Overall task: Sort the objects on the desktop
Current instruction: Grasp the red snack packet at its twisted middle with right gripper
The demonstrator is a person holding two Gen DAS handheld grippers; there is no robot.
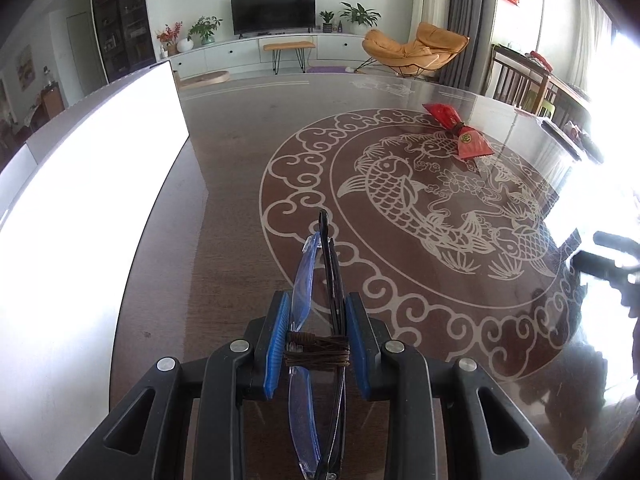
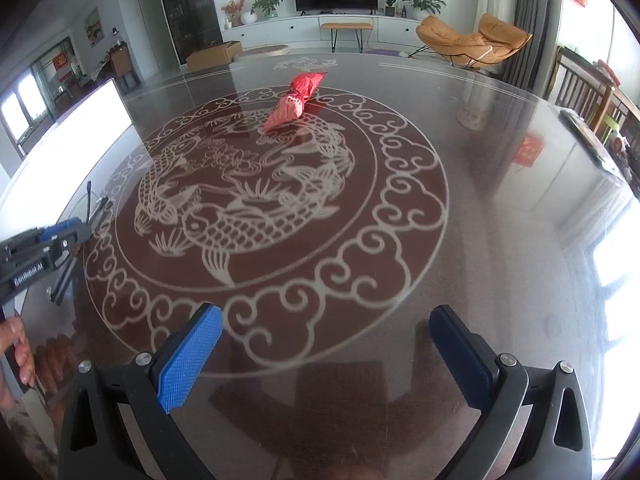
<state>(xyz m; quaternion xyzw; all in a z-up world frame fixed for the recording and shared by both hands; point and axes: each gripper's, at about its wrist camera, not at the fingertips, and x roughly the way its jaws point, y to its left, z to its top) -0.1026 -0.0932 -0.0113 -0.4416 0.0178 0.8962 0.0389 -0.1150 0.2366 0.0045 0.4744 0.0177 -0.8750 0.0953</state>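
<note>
My left gripper (image 1: 318, 312) is shut on a pair of folded glasses (image 1: 316, 280) with clear blue lenses, black arms and a brown cord wound round the middle; it holds them above the glass table. It also shows at the left edge of the right wrist view (image 2: 76, 232), with the glasses' arm tips (image 2: 94, 204) sticking up. A red wrapped packet tied in the middle (image 1: 460, 130) lies on the far part of the fish pattern, also seen in the right wrist view (image 2: 298, 98). My right gripper (image 2: 326, 324) is open and empty above the table's near side.
The dark glass table (image 2: 500, 184) carries a white fish-and-cloud ring pattern (image 1: 400, 216). A bright white board (image 1: 92, 184) lies along the table's left side, also in the right wrist view (image 2: 92, 120). Dark items sit at the table's right edge (image 2: 596, 148). Chairs and a TV stand behind.
</note>
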